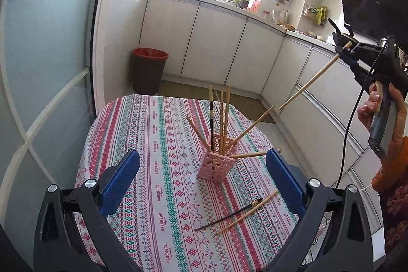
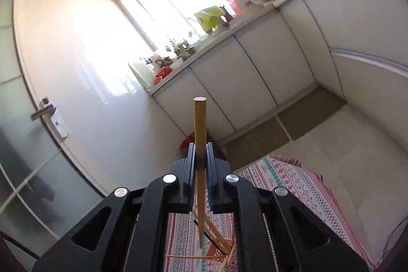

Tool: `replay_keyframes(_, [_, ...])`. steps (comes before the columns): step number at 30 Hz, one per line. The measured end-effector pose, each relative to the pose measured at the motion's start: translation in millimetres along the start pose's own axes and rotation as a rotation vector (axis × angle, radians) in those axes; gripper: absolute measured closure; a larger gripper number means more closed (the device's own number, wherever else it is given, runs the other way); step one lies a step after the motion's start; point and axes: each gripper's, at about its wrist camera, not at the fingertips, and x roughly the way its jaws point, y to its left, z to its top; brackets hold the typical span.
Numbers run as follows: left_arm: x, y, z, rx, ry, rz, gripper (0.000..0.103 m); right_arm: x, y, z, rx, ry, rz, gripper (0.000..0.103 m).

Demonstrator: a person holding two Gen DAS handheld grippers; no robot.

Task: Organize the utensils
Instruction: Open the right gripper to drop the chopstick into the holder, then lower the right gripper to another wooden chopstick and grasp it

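The right gripper (image 2: 201,154) is clamping a wooden chopstick (image 2: 199,124) between its closed blue pads; in the left wrist view this gripper (image 1: 343,42) is sitting high above the right edge of the tabletop, with the chopstick (image 1: 309,80) slanting down toward the table. A hand (image 1: 382,114) is gripping its handle.

The left gripper (image 1: 201,170) is hovering over the near edge of the tabletop with its fingers (image 1: 119,177) spread wide and nothing between them.

A pink perforated holder (image 1: 216,167) is standing near the centre of the patterned tablecloth (image 1: 153,144). Several wooden chopsticks (image 1: 224,119) and one dark chopstick (image 1: 211,124) are standing in it, some upright, some leaning outward.

Between the holder and the near right edge, a dark chopstick (image 1: 229,216) and a wooden chopstick (image 1: 248,212) are lying flat, crossing each other.
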Motion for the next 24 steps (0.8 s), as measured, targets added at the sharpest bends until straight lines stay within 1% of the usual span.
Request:
replay_keyframes(3, [-1.5,2.8,-0.9,-0.009,0.003,-0.007,0.008,-4.9,36.4,-19.8,-0.138,-0.021,-0.013,0.095])
replay_keyframes(5, [-2.0,7.6,-1.2,-0.019,0.001,-0.004,0.008,5.6,48.5,-34.9,-0.175,-0.022,-0.028,0.095])
replay_keyframes(9, [0.4,19.7,-1.1,-0.049,0.005,0.001,0.008,31.0,51.7,-66.4,-0.232,-0.034,-0.074,0.095])
replay_keyframes(16, [12.4,33.1,-6.3,-0.079,0.039,-0.005,0.008,79.8,37.3,-114.0,-0.276,-0.012,-0.149,0.095])
replay_keyframes(18, [14.9,37.2,-6.9,-0.096,0.052,-0.013,0.008,95.3,30.4,-124.3,-0.268,0.001,-0.154,0.093])
replay_keyframes(19, [15.4,39.7,-6.8,-0.103,0.055,-0.014,0.008,101.4,26.9,-127.9,-0.259,0.014,-0.159,0.089])
replay_keyframes(20, [14.7,41.6,-6.5,-0.108,0.053,-0.013,0.008,107.0,24.3,-130.4,-0.244,0.034,-0.164,0.080])
replay_keyframes(21, [13.5,42.5,-5.8,-0.108,0.049,-0.010,0.008,109.0,21.9,-131.8,-0.231,0.051,-0.171,0.077])
replay_keyframes(24, [9.8,41.0,-2.5,-0.102,0.036,-0.007,0.008,100.5,25.5,-130.7,-0.249,0.051,-0.186,0.077])
